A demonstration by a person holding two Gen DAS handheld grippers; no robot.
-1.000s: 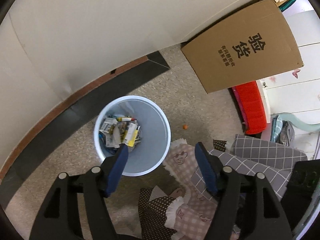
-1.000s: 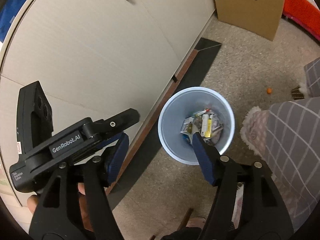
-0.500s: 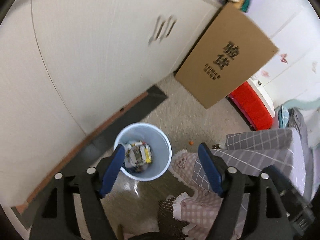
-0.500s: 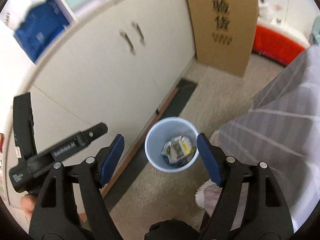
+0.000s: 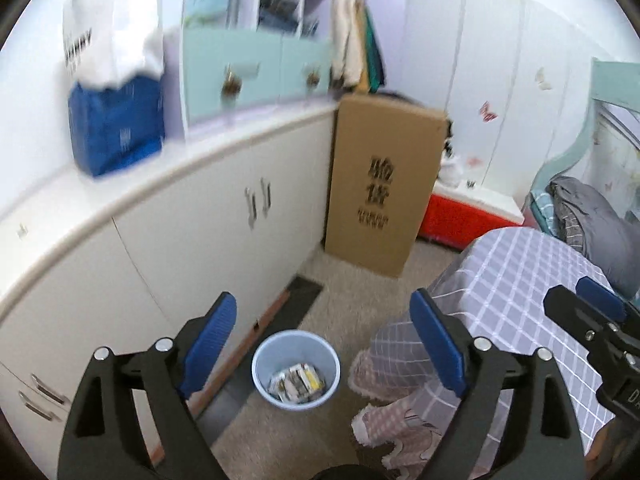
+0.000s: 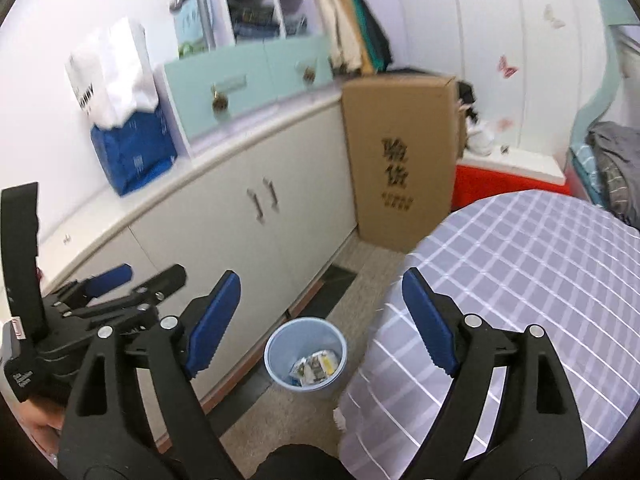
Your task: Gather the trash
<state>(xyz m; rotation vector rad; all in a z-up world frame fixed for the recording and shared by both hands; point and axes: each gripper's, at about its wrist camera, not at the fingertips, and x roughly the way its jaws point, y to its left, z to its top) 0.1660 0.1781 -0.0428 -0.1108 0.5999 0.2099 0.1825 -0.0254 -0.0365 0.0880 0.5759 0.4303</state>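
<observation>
Both tongs spread wide with nothing between the pads, jaws just opened further. Left tongs (image 5: 324,344) and right tongs (image 6: 320,320) raised well above the floor, angled down. Bin (image 5: 296,368) far below on the floor, trash (image 5: 296,386) inside, framed between both pairs, near the cabinet (image 5: 224,248) at left and the checked surface (image 6: 520,280) at right. Neither pair plainly nearer.

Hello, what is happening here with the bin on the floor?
A person holds two tools above a light blue bin on the floor beside the white cabinet. The left tool and the right tool hold nothing; their jaws have just been opening. The trash already lies inside the bin.
</observation>
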